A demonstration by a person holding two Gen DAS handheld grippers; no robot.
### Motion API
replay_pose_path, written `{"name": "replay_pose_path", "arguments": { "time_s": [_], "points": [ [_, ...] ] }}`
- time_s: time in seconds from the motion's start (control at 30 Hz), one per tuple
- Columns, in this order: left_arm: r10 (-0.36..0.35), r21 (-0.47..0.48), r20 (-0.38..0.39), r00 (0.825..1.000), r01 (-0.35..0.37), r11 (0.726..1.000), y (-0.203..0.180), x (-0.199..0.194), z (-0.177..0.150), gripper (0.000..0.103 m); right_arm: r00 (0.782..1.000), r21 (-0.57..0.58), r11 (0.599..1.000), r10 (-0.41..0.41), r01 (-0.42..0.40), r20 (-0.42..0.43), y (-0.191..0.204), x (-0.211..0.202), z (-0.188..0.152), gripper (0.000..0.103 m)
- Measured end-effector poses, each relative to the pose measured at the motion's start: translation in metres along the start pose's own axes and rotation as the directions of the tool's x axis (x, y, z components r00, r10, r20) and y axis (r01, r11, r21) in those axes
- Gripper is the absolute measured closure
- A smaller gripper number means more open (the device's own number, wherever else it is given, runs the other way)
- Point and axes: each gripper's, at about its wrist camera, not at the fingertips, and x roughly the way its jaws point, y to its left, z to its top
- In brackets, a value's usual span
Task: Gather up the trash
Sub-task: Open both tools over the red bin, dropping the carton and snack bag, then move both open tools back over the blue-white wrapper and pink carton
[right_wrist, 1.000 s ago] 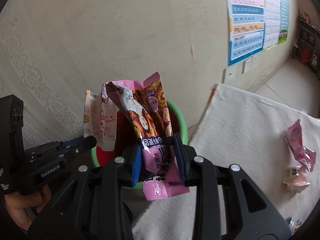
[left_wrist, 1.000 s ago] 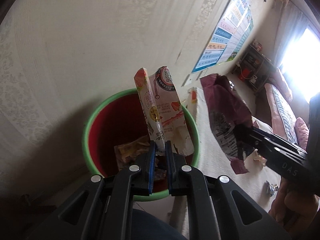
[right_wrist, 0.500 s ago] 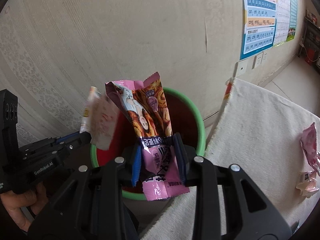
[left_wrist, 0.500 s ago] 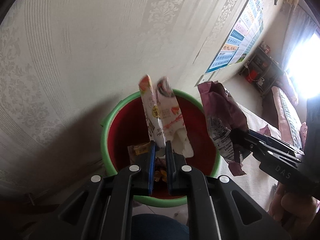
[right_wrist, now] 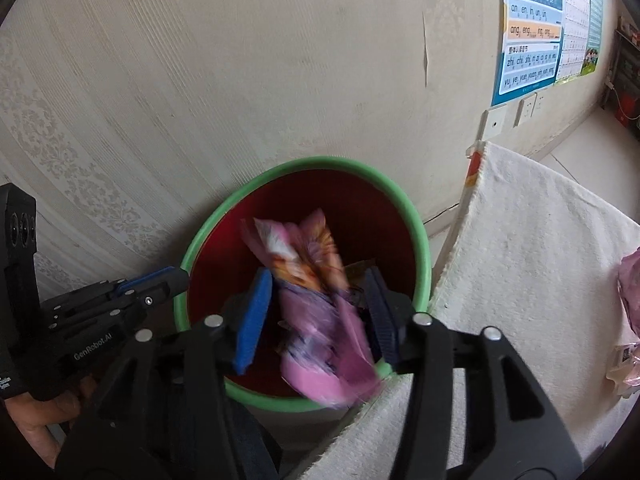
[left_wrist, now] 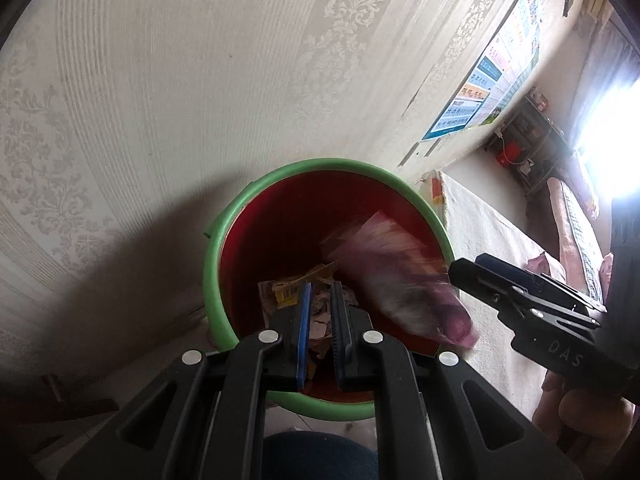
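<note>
**Pink wrapper slipping into the bin**

Your right tool (right_wrist: 318,312) sits low in the centre of the right wrist frame, over the mouth of the green-rimmed bin (right_wrist: 420,236). Its jaws are opening, and the pink snack wrapper (right_wrist: 316,300) is between them, blurred, with the pads no longer pressing on it. Its lower end hangs over the bin's near rim and its upper end lies inside the red interior. In the left wrist frame the same wrapper shows as a purple-pink streak at centre right, just off the tip of your right tool.

Your left tool (left_wrist: 320,292) is at the lower centre of its frame, clenched with only a narrow gap between the blue pads and nothing gripped. Beyond its tips you see crumpled wrappers (left_wrist: 296,292) lying at the bottom of the bin.

The bin stands against the patterned wall (right_wrist: 200,80). To its right lies a cream cloth-covered surface (right_wrist: 540,260), and at the right edge of the right wrist frame another pink wrapper (right_wrist: 630,280) lies on it.
</note>
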Motion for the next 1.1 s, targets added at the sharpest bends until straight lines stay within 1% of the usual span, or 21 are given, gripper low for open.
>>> {"name": "replay_pose_path", "arguments": {
  "time_s": [0.07, 0.1, 0.13, 0.17, 0.2, 0.27, 0.3, 0.33, 0.37, 0.53, 0.73, 0.87, 1.1],
  "points": [
    [0.0, -0.004, -0.001, 1.0, 0.0, 1.0, 0.001, -0.001, -0.002, 0.094, 1.0, 0.002, 1.0, -0.008, 0.008, 0.006, -0.001, -0.003, -0.002, 0.034],
    [0.0, -0.006, -0.001, 1.0, 0.0, 1.0, 0.001, -0.001, -0.003, 0.091, 1.0, 0.003, 1.0, -0.016, 0.016, 0.01, -0.002, -0.004, -0.003, 0.03],
    [0.0, -0.009, 0.002, 1.0, 0.0, 1.0, 0.0, -0.001, -0.005, 0.079, 1.0, 0.004, 1.0, -0.02, 0.02, 0.013, -0.004, -0.006, -0.003, 0.023],
    [-0.001, -0.012, 0.005, 1.0, 0.001, 1.0, 0.0, -0.002, -0.005, 0.064, 1.0, 0.007, 1.0, -0.024, 0.024, 0.013, -0.006, -0.007, -0.005, 0.018],
    [-0.002, -0.015, 0.012, 1.0, 0.002, 1.0, -0.002, -0.003, -0.006, 0.057, 0.999, 0.01, 1.0, -0.03, 0.03, 0.011, -0.009, -0.009, -0.007, 0.016],
    [-0.002, -0.019, 0.021, 1.0, 0.003, 1.0, -0.004, -0.005, -0.009, 0.034, 0.999, 0.013, 0.999, -0.047, 0.047, 0.009, -0.014, -0.014, -0.011, 0.009],
    [0.001, -0.019, 0.022, 1.0, -0.001, 1.0, -0.006, -0.005, -0.009, 0.028, 0.998, 0.012, 0.998, -0.055, 0.055, 0.009, -0.016, -0.017, -0.013, 0.007],
    [0.007, -0.019, 0.024, 1.0, -0.007, 1.0, -0.008, -0.006, -0.011, 0.018, 0.997, 0.009, 0.997, -0.071, 0.07, 0.012, -0.018, -0.021, -0.016, 0.005],
    [0.007, -0.016, 0.025, 1.0, -0.007, 1.0, -0.011, -0.007, -0.012, 0.015, 0.997, 0.007, 0.997, -0.081, 0.081, 0.016, -0.02, -0.025, -0.018, 0.005],
    [-0.004, 0.018, 0.012, 1.0, 0.004, 1.0, -0.031, -0.008, -0.02, 0.008, 0.993, 0.025, 0.993, -0.113, 0.113, 0.016, -0.039, -0.043, -0.034, 0.005],
    [-0.031, 0.076, -0.002, 1.0, 0.031, 0.997, -0.06, -0.013, -0.031, 0.008, 0.988, 0.052, 0.987, -0.154, 0.152, 0.032, -0.066, -0.073, -0.057, 0.005],
    [-0.051, 0.116, -0.017, 0.999, 0.053, 0.992, -0.083, -0.015, -0.039, 0.008, 0.981, 0.085, 0.979, -0.191, 0.188, 0.036, -0.091, -0.096, -0.076, 0.005],
    [-0.086, 0.199, -0.038, 0.996, 0.092, 0.976, -0.132, -0.018, -0.053, 0.008, 0.969, 0.16, 0.959, -0.243, 0.234, 0.038, -0.131, -0.129, -0.108, 0.005]
  ]
}}
